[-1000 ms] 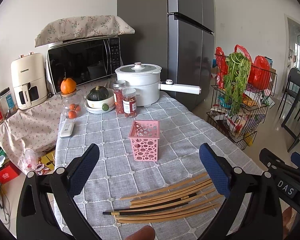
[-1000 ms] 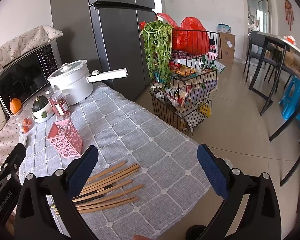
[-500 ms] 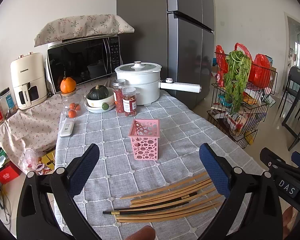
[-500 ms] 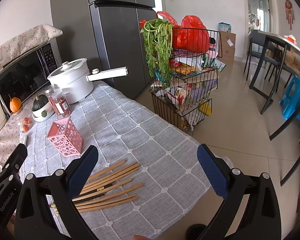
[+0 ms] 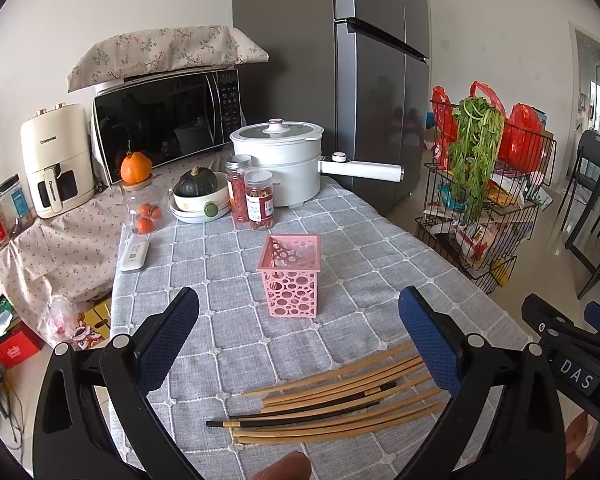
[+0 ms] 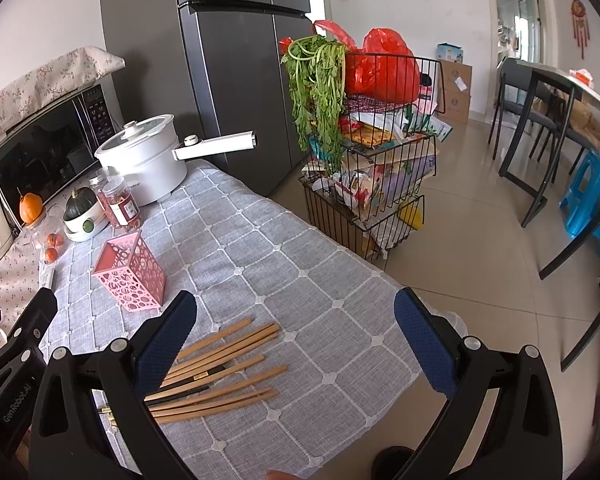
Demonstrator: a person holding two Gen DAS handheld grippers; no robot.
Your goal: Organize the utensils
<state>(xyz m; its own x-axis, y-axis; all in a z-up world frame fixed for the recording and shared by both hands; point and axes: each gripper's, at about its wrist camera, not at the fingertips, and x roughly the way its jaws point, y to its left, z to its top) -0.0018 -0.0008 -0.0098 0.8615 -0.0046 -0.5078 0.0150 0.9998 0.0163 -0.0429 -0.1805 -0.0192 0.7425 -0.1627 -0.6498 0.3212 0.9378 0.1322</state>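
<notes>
Grey checked tablecloth (image 5: 228,280), kitchen setting: the chopsticks (image 5: 332,404) all lie loose near the front edge, and the pink holder (image 5: 291,276), standing behind them, appears empty. Left gripper (image 5: 298,338) and right gripper (image 6: 294,334) hover spread, holding nothing; sorting apparently not begun.

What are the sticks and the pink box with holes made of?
Chopsticks: most look like bamboo or wood, tan and matte; two are black, probably lacquered or plastic, with gold bands.
Pink holder: likely plastic, smooth and evenly colored, with round cutouts.
</notes>
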